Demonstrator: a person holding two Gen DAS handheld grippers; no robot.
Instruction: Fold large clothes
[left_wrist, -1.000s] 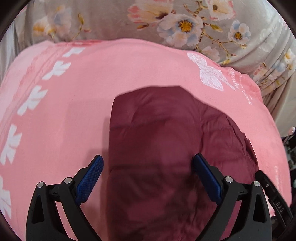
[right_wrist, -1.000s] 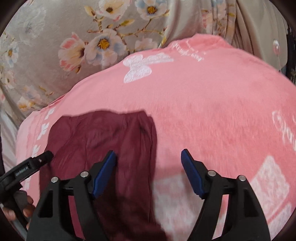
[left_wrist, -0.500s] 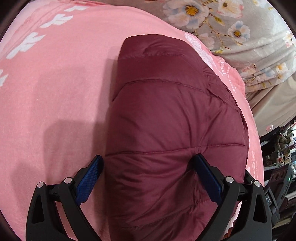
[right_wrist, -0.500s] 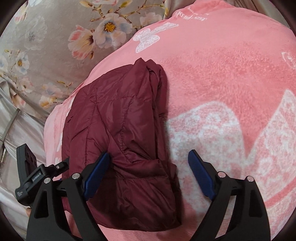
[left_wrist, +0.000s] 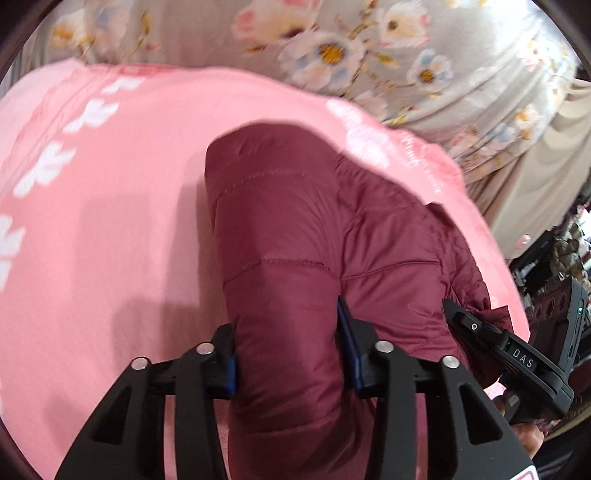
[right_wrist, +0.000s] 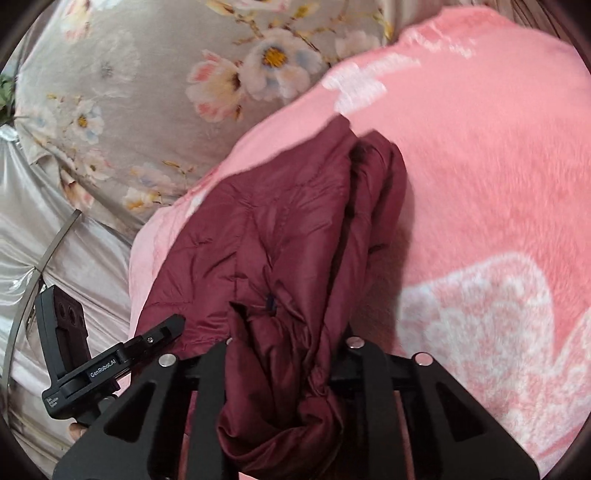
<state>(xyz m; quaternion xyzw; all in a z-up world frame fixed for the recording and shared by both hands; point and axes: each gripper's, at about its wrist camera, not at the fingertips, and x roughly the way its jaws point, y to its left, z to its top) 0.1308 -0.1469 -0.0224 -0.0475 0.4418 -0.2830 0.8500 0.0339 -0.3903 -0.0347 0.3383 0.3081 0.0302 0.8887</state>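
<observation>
A maroon quilted puffer jacket (left_wrist: 295, 240) lies folded lengthwise on a pink blanket (left_wrist: 110, 221). My left gripper (left_wrist: 288, 343) is at its near end. Its jaws are closing, and the blue pads press into a thick padded fold from both sides. In the right wrist view the same jacket (right_wrist: 277, 229) is bunched at its near right edge. There my right gripper (right_wrist: 284, 347) is closing too, with a gathered wad of fabric squeezed between its fingers. The pads are hidden by the cloth. The near end of the jacket hangs a little off the blanket.
The pink blanket (right_wrist: 498, 166) has white patterns and spreads wide to both sides. Behind it lies a grey floral sheet (left_wrist: 369, 48), which is also in the right wrist view (right_wrist: 147, 92). Cluttered shelves (left_wrist: 561, 258) stand at the far right. A metal hoop (right_wrist: 40, 266) and shiny fabric are at the left.
Both grippers stood wide open over the jacket's near end. Now each has closed onto the fabric. The near end is bunched and slightly raised, and both views have tilted upward.
</observation>
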